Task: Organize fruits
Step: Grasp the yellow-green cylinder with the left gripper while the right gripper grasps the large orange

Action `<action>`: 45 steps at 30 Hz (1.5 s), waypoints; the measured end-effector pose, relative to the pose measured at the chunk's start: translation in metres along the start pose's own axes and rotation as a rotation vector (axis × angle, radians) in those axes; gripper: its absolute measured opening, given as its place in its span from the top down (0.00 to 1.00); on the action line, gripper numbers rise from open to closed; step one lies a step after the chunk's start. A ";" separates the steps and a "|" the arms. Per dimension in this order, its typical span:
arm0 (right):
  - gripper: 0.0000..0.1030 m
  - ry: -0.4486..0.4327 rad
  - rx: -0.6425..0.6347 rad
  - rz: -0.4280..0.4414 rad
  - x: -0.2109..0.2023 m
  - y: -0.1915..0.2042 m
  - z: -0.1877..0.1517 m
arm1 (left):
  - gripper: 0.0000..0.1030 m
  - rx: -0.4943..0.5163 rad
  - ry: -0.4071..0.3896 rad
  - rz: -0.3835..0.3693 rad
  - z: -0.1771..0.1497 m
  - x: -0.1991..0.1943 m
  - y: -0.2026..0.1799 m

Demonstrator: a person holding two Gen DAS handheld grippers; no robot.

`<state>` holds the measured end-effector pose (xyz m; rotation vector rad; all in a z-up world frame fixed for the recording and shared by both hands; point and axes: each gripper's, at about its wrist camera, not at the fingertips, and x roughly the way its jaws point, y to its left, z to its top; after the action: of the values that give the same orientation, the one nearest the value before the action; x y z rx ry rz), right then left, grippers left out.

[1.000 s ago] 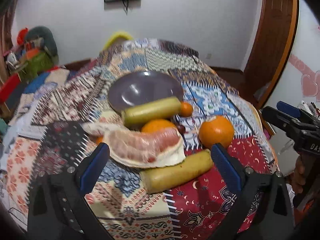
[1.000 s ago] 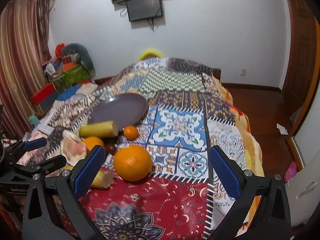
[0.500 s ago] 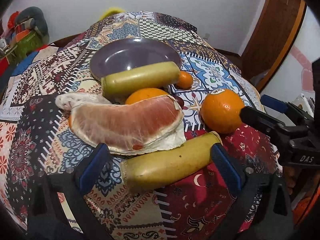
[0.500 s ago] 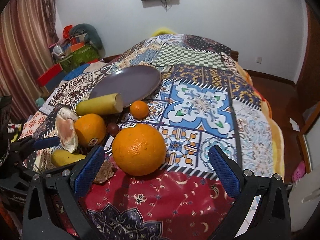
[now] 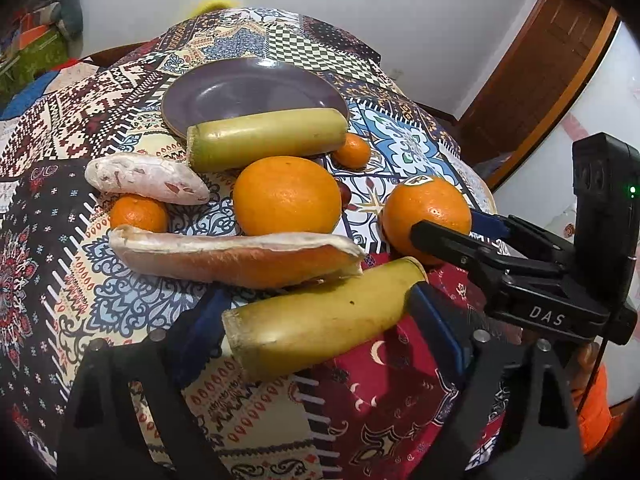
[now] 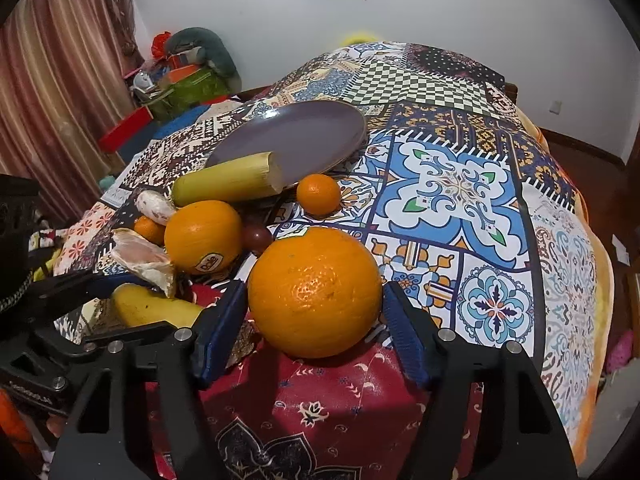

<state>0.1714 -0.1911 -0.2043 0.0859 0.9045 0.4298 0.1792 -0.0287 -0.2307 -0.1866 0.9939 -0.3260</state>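
Observation:
My left gripper (image 5: 320,312) straddles the near yellow-green cane piece (image 5: 320,316), its blue pads at both ends; it looks closed on it. My right gripper (image 6: 314,320) straddles a big orange (image 6: 314,292), its pads at the orange's sides; contact is unclear. That orange shows in the left wrist view (image 5: 426,216) with the right gripper (image 5: 460,232) around it. Behind lie a pomelo wedge (image 5: 236,256), a second big orange (image 5: 286,196), a second cane piece (image 5: 266,138), two small oranges (image 5: 138,214) (image 5: 352,151), a pomelo piece (image 5: 146,178) and an empty purple plate (image 5: 256,92).
A small dark red fruit (image 6: 258,237) lies between the oranges. The patterned cloth (image 6: 460,184) covers the round table, which drops off at the right edge. Clutter and a curtain (image 6: 52,92) stand at the far left; a wooden door (image 5: 532,64) is at the right.
Both grippers moved forward and down onto the fruit. The left jaws narrowed around the near cane piece. The right jaws narrowed around the big orange.

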 end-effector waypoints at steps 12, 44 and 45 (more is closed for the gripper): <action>0.37 0.011 -0.001 -0.059 -0.038 -0.002 -0.021 | 0.37 0.106 0.035 0.002 -0.023 -0.026 -0.019; 0.33 0.055 0.057 -0.048 -0.039 -0.014 -0.041 | 0.50 0.292 0.100 0.062 0.000 0.025 -0.057; 0.33 0.060 0.053 -0.053 -0.037 -0.014 -0.040 | 0.51 0.276 0.100 0.050 0.001 0.025 -0.054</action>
<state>0.1245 -0.2228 -0.2052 0.0984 0.9750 0.3608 0.1831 -0.0886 -0.2336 0.1060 1.0396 -0.4262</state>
